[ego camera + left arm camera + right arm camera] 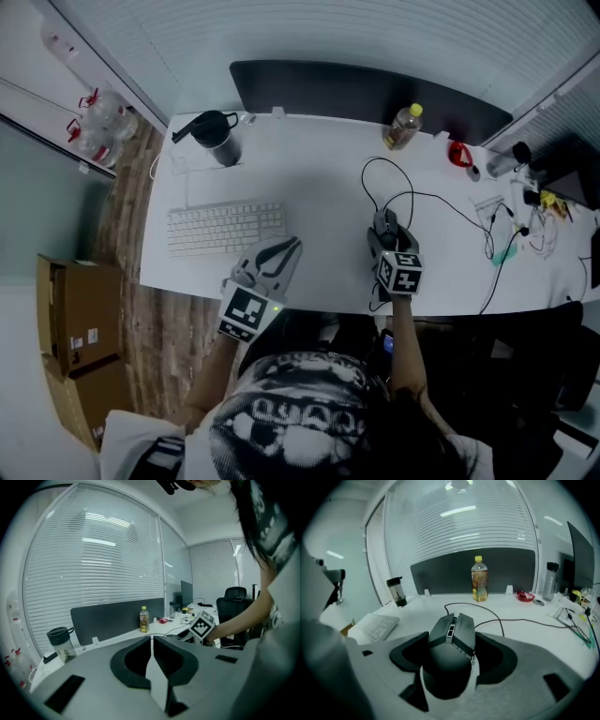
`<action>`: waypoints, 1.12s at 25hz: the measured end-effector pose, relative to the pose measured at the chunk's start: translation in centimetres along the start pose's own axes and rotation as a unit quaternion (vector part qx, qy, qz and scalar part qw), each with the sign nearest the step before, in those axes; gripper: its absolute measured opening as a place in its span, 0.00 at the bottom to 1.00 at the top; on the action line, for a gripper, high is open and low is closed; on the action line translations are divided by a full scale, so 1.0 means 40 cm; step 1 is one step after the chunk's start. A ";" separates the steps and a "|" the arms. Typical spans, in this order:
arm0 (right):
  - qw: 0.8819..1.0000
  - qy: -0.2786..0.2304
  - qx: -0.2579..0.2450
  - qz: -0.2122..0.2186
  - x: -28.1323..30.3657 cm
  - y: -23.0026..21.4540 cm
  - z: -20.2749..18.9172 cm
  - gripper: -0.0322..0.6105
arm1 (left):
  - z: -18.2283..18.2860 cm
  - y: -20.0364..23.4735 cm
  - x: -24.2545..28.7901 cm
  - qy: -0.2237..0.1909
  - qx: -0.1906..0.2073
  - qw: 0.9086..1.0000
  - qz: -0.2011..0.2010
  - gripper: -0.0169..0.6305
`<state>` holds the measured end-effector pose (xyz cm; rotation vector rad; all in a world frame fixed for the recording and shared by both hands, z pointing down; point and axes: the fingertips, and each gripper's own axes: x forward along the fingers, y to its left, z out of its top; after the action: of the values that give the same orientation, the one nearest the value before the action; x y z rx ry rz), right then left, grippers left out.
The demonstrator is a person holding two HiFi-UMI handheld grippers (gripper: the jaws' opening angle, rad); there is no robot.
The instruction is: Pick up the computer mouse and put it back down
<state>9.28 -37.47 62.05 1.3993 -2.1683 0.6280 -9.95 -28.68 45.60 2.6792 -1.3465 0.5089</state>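
Note:
A dark wired computer mouse (pixel 451 641) sits between the jaws of my right gripper (pixel 452 634), which is shut on its sides. The mouse looks raised a little off the white desk (pixel 417 613). In the head view the right gripper (pixel 386 234) is near the desk's front edge at the right, and the mouse (pixel 384 225) shows just ahead of the marker cube. Its black cable (pixel 412 197) loops away across the desk. My left gripper (pixel 286 248) hovers at the front edge, left of centre, shut with nothing in it (pixel 152 641).
A white keyboard (pixel 225 227) lies at the left. A dark tumbler (pixel 217 139) stands at the back left, and a yellow-capped bottle (pixel 403 127) stands by the dark divider panel (pixel 356 94). Cables and small items (pixel 511 220) crowd the right end. A cardboard box (pixel 80 319) rests on the floor.

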 end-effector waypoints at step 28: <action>0.994 -0.031 -0.069 0.084 -0.396 -0.461 -0.036 0.52 | 0.211 -0.496 0.334 -0.029 -0.013 0.999 0.024 0.05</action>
<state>32.21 -32.34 55.60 1.1884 -2.3479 0.4903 15.32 -28.88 43.38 2.6654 -1.4249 0.4183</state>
